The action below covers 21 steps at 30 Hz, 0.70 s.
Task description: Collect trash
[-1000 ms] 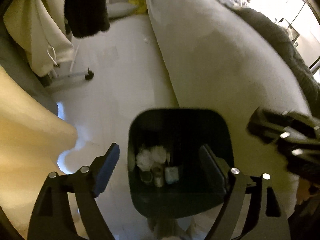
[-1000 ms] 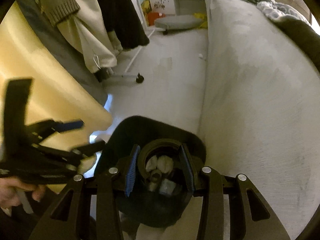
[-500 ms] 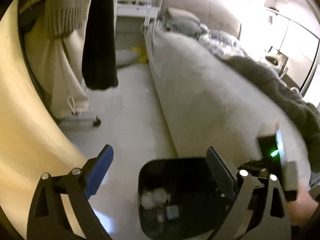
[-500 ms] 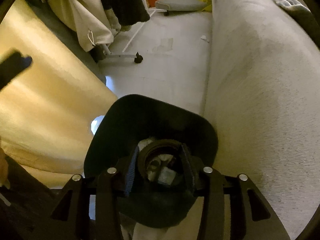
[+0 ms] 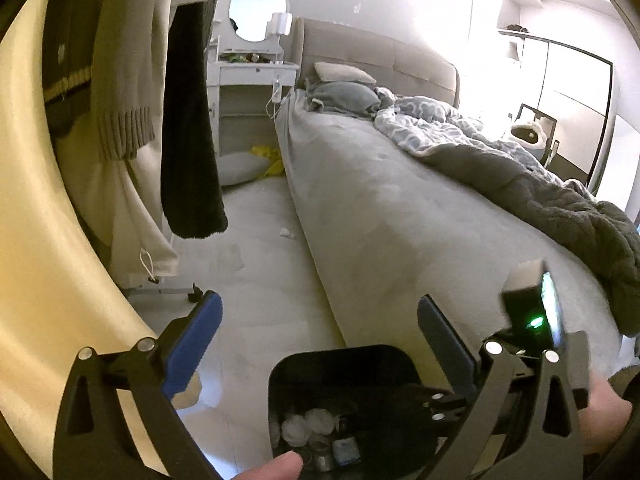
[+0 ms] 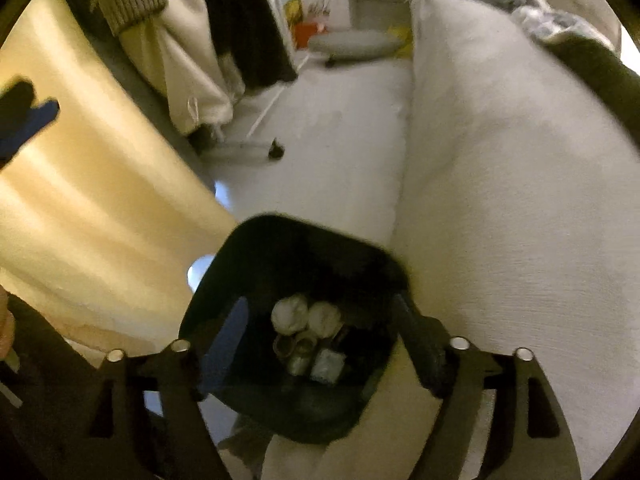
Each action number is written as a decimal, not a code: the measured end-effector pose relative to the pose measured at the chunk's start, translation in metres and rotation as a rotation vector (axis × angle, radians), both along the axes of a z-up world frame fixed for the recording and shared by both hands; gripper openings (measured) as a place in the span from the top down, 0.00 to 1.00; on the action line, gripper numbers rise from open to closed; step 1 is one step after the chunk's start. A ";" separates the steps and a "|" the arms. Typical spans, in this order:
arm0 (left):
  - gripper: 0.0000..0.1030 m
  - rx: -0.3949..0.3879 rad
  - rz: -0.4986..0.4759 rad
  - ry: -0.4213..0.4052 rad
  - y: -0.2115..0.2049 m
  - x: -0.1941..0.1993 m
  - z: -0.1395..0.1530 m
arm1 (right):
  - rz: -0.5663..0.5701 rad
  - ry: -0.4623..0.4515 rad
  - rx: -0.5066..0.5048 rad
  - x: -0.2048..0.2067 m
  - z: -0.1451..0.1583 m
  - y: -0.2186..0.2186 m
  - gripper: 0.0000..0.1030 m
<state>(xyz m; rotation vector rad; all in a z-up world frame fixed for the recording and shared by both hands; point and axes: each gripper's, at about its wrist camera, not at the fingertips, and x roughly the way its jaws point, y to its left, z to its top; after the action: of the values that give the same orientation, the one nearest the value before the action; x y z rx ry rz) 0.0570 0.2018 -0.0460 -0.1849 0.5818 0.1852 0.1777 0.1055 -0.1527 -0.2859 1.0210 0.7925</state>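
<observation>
The big bed [image 5: 400, 208] fills the right side of both views, and the black trash bin [image 5: 340, 364] stands on the floor right beside it. Only the left wrist view shows the far end of the room beyond the bin — the headboard, the grey blanket [image 5: 540, 192], a white dresser [image 5: 248, 76] and a round mirror [image 5: 258, 10]. It also shows a small white scrap [image 5: 286, 233] on the floor, well past the bin and close to the bed. The right wrist view looks down into the bin instead, and it is a bit blurry. Hanging clothes [image 6: 224, 28] show in both views, on the far side of the bin from the bed.

Inside the bin lie two white paper balls [image 6: 306, 314], some small cans [image 6: 296, 350] and a little packet [image 6: 328, 362]. From the right gripper [image 6: 320, 344] they sit straight below, between its two fingers. From the left gripper [image 5: 316, 344] the bin is low down, between the fingers and nearer the right one.

The left gripper's fingers are spread wide and hold nothing — its blue pad [image 5: 192, 344] is over the floor beside the bin. The right gripper's fingers are also spread wide and hold nothing.
</observation>
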 end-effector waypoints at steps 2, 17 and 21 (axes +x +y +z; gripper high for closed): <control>0.03 -0.001 0.007 -0.003 -0.006 -0.004 0.002 | -0.041 -0.036 0.027 -0.001 0.014 -0.014 0.23; 0.03 0.083 0.007 -0.065 -0.054 -0.040 0.025 | -0.259 -0.346 0.141 -0.040 0.104 -0.138 0.09; 0.03 0.089 0.003 -0.080 -0.063 -0.048 0.031 | -0.313 -0.407 0.163 -0.052 0.119 -0.169 0.05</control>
<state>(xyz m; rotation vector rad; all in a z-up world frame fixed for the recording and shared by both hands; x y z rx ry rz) 0.0085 0.1392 -0.0154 -0.1065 0.4930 0.2052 0.1261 -0.0636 -0.0340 -0.1339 0.5936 0.5017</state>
